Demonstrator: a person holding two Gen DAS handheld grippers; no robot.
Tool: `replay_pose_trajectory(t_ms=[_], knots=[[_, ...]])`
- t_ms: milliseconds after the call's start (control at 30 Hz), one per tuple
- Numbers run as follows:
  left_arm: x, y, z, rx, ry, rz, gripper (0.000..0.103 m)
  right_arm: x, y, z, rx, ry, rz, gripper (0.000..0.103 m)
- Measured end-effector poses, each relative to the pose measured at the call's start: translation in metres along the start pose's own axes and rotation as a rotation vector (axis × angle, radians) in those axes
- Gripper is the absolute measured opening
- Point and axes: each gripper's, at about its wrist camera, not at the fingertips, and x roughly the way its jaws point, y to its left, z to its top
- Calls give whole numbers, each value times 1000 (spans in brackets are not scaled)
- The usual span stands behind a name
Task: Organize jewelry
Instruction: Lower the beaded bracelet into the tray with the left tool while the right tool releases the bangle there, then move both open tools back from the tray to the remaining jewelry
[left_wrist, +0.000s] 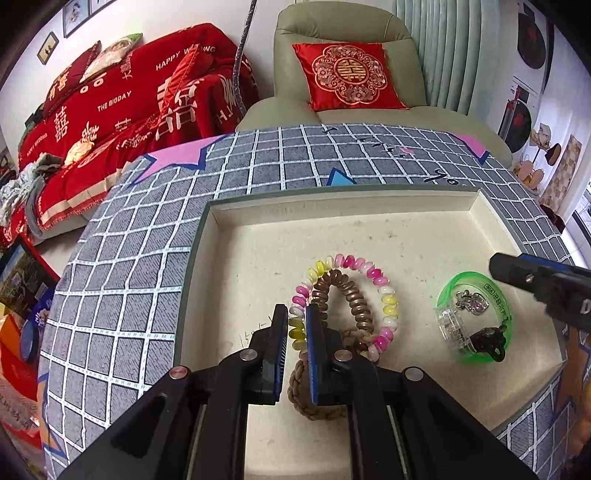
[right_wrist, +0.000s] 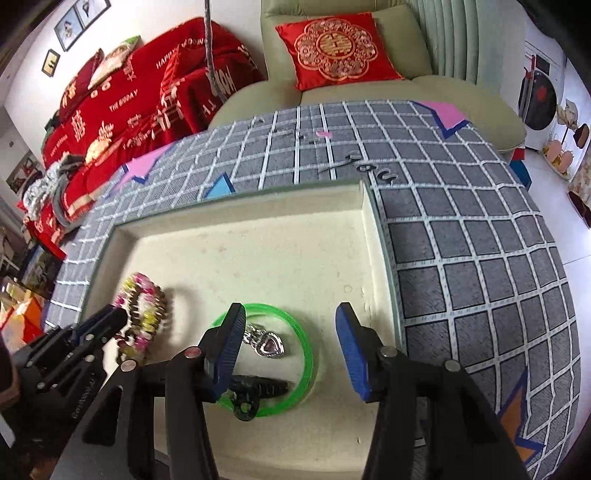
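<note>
A cream tray lies on the checked tablecloth. In it lie a pink-and-yellow coil bracelet, a brown coil hair tie inside it, and a braided tan ring. My left gripper is shut on the coil bracelet's left side. A green bangle with a clear section holds a silver heart charm and a black clip. My right gripper is open above the green bangle, its left finger over the bangle's left rim.
The tray sits on a grey checked cloth covering the table. A green armchair with a red cushion stands behind the table. A sofa under a red blanket is at the back left.
</note>
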Motion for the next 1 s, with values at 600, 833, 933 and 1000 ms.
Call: replay_pose_trajectory(t_ms=[600,833,933,1000], knots=[[-37,6,2,-12,-115,31,103,-42,-14,-11,52,-55,44,58],[-75,16,-28,-8,-131,13,103,-63,-14,-32,47,-51,84,74],[-90,22,-49,-15,-115,-9,103,-74,-14,-48,38,-42,94,74],[-96,22,-60,-16,-99,-21,103,-77,-15,-59,39,-32,99,74]])
